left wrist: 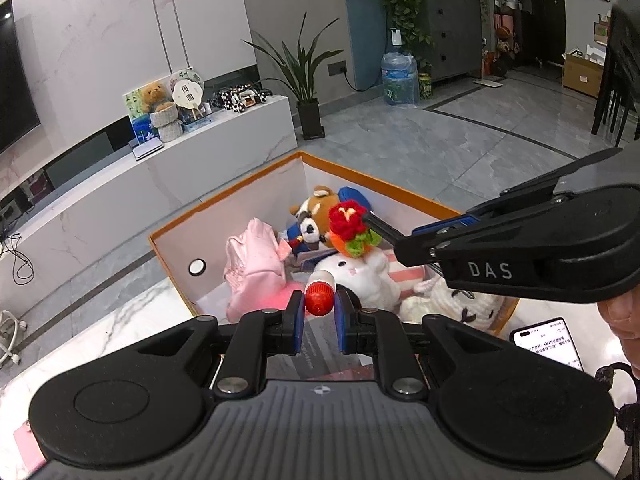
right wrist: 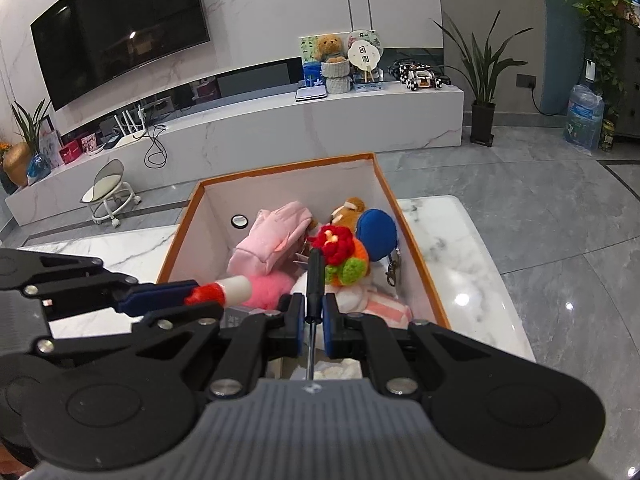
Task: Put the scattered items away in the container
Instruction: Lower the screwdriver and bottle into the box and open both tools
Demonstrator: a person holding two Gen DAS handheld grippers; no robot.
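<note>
over box (right wrist: 182, 216), left hand-held gripper (left wrist: 319, 312) pinches bottle (left wrist: 319, 294); right hand-held gripper (right wrist: 313, 316) clamps screwdriver (right wrist: 314, 280).

L gripper (left wrist: 319, 312): fingers (left wrist: 295, 322) nearly closed, clamped on a red-capped white tube (left wrist: 320, 294), pointing fwd and level. R gripper (right wrist: 313, 322): fingers (right wrist: 331, 326) pinched on a black-handled screwdriver (right wrist: 314, 280), handle sticking fwd past the tips. In L view, R gripper reaches in from the right side. Both sit close together, side by side.
</note>
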